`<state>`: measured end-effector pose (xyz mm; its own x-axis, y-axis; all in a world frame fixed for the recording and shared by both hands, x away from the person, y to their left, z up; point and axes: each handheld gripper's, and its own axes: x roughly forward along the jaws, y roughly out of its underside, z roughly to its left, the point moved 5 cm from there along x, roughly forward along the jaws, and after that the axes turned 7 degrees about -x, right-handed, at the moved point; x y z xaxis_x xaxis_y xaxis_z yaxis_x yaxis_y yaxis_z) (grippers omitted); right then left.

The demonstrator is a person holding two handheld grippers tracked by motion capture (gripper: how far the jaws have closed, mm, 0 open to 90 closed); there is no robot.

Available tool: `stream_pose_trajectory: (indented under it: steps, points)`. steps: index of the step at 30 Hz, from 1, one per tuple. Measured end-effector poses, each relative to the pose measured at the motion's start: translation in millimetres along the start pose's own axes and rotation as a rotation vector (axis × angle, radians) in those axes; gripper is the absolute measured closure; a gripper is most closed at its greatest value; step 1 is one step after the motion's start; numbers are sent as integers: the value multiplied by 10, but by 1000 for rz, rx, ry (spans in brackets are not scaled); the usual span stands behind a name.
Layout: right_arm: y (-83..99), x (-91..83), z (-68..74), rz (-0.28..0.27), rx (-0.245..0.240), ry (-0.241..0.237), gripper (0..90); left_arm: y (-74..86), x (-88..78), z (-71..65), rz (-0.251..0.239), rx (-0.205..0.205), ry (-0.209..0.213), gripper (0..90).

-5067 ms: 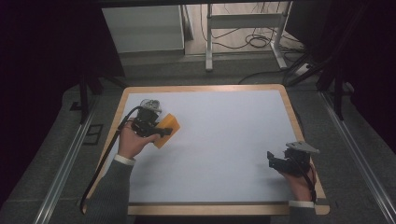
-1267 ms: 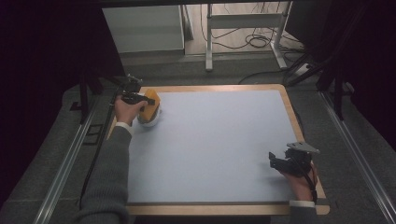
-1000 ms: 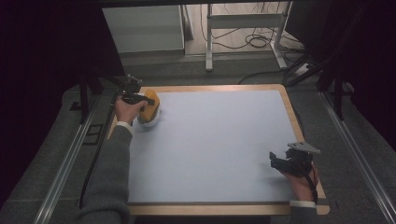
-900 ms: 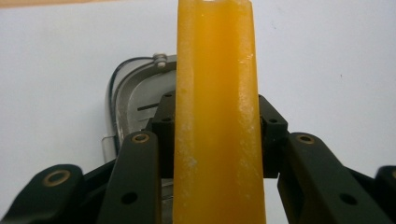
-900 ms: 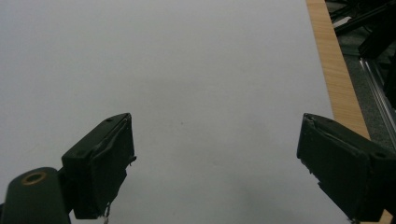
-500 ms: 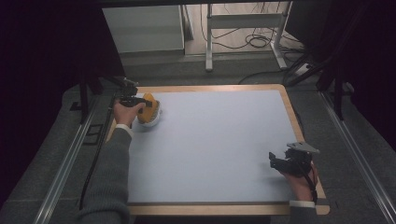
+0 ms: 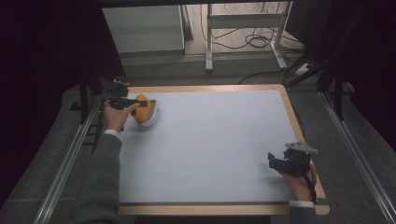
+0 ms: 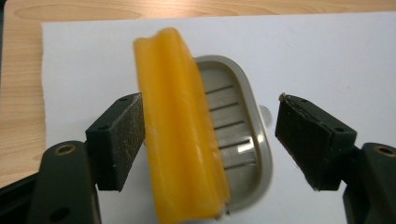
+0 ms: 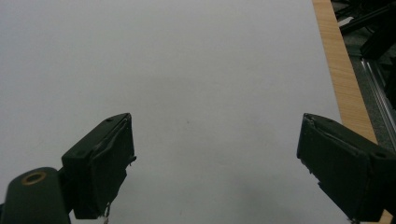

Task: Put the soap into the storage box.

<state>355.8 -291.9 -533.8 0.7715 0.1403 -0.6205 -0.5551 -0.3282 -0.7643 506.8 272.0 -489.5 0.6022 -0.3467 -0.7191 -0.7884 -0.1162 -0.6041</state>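
An orange soap bar [image 8: 180, 130] stands on its edge, tilted, in a grey ribbed soap dish [image 8: 243, 140] at the far left of the table. In the high view the bar [image 7: 144, 106] and dish [image 7: 150, 120] sit near the table's far left corner. My left gripper [image 8: 212, 135] [image 7: 139, 103] reaches in from the left. Its jaws have just been opening and stand wide around the bar. The left pad [image 8: 119, 140] is right beside the bar, and the right pad is well clear. My right gripper [image 7: 273, 163] [image 9: 215, 163] rests open over bare mat at the near right, holding nothing.
A white mat [image 7: 210, 140] covers the wooden table [image 7: 210, 87]. Metal rails [image 7: 70, 163] run along both sides. Beyond the far edge are a table frame and cables on the floor [image 7: 252, 42].
The left gripper carried the orange bar from mid-left to the dish in the far left corner, then opened its jaws and drew back slightly. The right gripper has stayed put.
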Motion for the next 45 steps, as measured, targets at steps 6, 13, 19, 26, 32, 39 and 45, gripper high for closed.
stream_pose_trajectory:
  steps: [6,13,19,26,32,39,45]
  points:
    - [2,2,-2,4,1,0,112,147,-177,-104,-29,75,9,240]
    - [-4,19,15,5,-4,-5,112,419,-295,-340,-4,179,115,231]
    - [-12,13,41,2,-6,-6,112,719,-331,-576,7,236,207,228]
    - [-9,17,32,4,-7,-4,112,1174,-378,-811,-12,293,317,237]
    - [-8,17,32,3,-7,-3,111,1457,-355,-898,-11,324,333,241]
    - [-10,27,46,8,-13,-4,112,1593,-326,-927,3,317,366,245]
    - [-12,27,47,7,-17,-4,112,1646,-362,-974,-28,345,364,267]
